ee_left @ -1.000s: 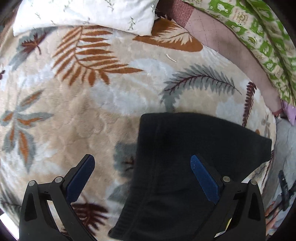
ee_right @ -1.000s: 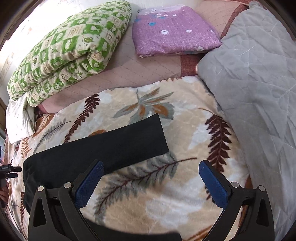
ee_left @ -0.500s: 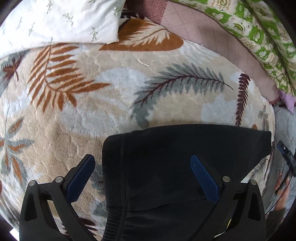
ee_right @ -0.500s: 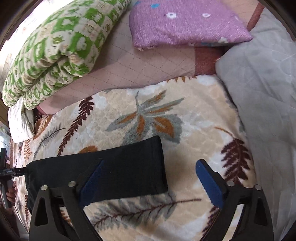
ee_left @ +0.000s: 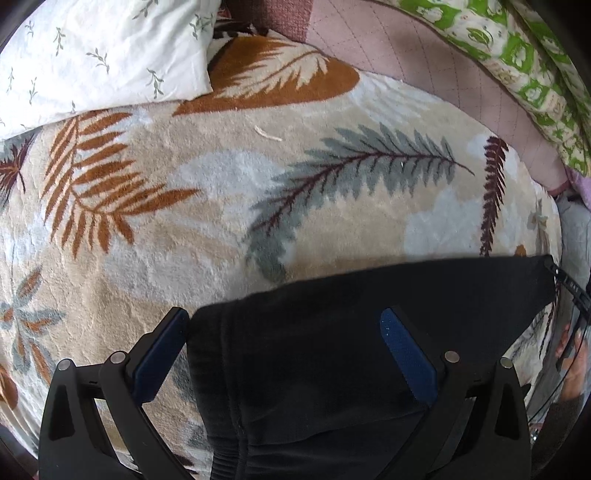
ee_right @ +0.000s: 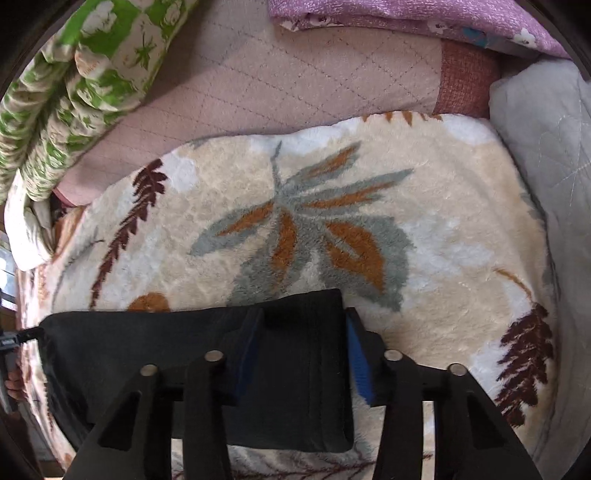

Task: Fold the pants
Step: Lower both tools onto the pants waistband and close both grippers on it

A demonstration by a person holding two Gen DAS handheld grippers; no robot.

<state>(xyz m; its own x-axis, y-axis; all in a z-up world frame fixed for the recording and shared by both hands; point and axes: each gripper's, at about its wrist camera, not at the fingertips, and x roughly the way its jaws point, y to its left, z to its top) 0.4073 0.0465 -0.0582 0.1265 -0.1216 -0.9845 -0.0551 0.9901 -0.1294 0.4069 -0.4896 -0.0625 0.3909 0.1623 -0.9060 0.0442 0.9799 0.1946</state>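
Note:
Black pants (ee_left: 314, 350) lie flat on a leaf-patterned fleece blanket (ee_left: 221, 221), folded lengthwise into a long strip. My left gripper (ee_left: 282, 317) points straight down over the waistband end. It is open wide, with one finger at the pants' left edge and the other over the cloth. In the right wrist view the leg-hem end of the pants (ee_right: 147, 343) sits between the blue pads of my right gripper (ee_right: 303, 314). Its jaws are closing around that end. One pad rests over the cloth and the other stands at the hem's right edge; no firm pinch shows.
A white sprigged pillow (ee_left: 92, 55) lies at the blanket's far left. A green-and-white quilt (ee_right: 74, 74), a folded purple blanket (ee_right: 406, 18) and a grey quilt (ee_right: 546, 166) border the fleece blanket (ee_right: 369, 184). A hand (ee_left: 572, 369) shows at the right rim.
My right gripper dropped onto the leg end and its jaws narrowed from wide open. My left gripper slid over the waistband, so the pants now fill the space between its fingers.

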